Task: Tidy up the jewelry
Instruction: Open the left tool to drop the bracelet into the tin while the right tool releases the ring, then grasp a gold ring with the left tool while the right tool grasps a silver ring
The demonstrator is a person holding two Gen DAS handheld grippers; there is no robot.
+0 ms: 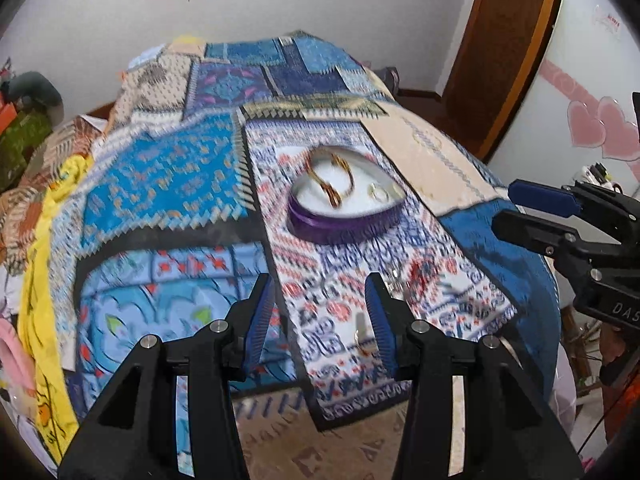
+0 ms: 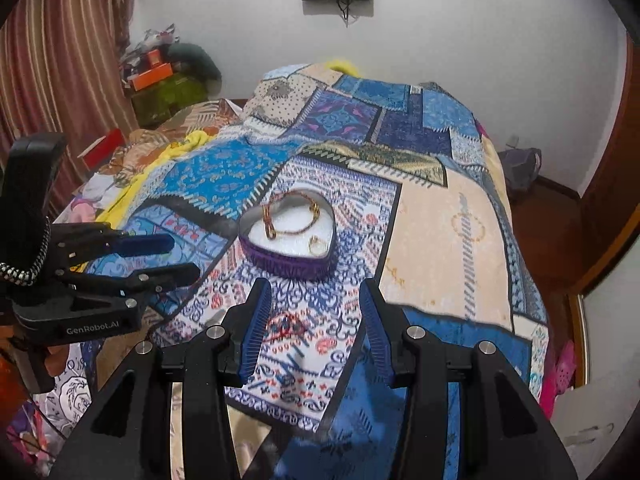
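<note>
A purple heart-shaped box [image 1: 344, 226] [image 2: 288, 262] with a white lining sits on the patterned bedspread [image 1: 168, 176] [image 2: 452, 216]. A gold chain [image 1: 334, 178] [image 2: 286, 216] and a gold ring [image 1: 378, 193] [image 2: 317, 244] lie inside it. A gold ring [image 1: 362, 338] lies on the spread next to my left gripper's right finger. A red bracelet [image 2: 286, 326] lies on the spread between my right gripper's fingers. My left gripper [image 1: 320, 312] is open and empty, near of the box. My right gripper [image 2: 314, 320] is open and empty above the bracelet.
The right gripper shows at the right edge of the left wrist view [image 1: 560, 220]; the left gripper shows at the left of the right wrist view [image 2: 120, 264]. A yellow cloth [image 1: 44, 280] and clutter lie on the bed's left side. A wooden door [image 1: 500, 40] stands at right.
</note>
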